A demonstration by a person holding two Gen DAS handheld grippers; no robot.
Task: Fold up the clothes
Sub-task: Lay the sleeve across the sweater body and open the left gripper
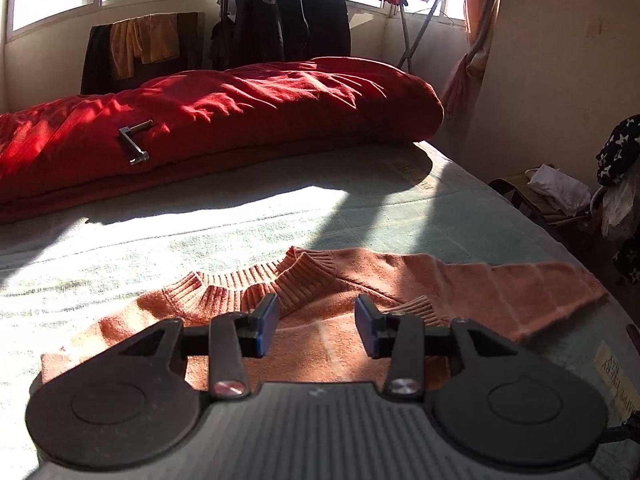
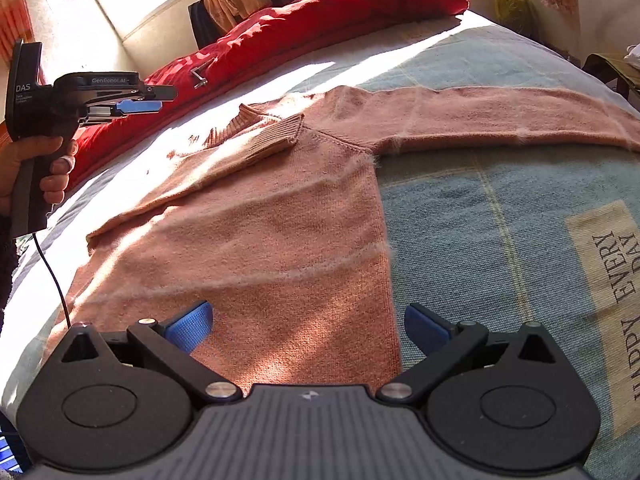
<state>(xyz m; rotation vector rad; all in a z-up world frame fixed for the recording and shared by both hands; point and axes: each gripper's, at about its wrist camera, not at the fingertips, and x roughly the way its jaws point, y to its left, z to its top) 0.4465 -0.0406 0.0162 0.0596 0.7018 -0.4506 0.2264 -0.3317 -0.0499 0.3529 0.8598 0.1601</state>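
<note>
A salmon-pink knit sweater (image 2: 280, 224) lies flat on the bed, collar away from me. Its left sleeve is folded across the chest, with the ribbed cuff (image 2: 276, 136) near the collar. Its right sleeve (image 2: 500, 116) stretches out to the right. My right gripper (image 2: 308, 328) is open and empty, low over the sweater's lower right side edge. My left gripper (image 1: 316, 324) is open and empty, hovering just above the folded cuff and collar (image 1: 240, 288). It also shows in the right wrist view (image 2: 156, 100), held in a hand above the bed's left side.
The bed has a pale blue checked sheet (image 2: 500, 220) with a printed label. A rolled red duvet (image 1: 224, 116) with a small metal crank (image 1: 136, 140) lies along the far edge. A rack of dark clothes (image 1: 280, 20) stands by the window. Clutter sits right of the bed (image 1: 560, 192).
</note>
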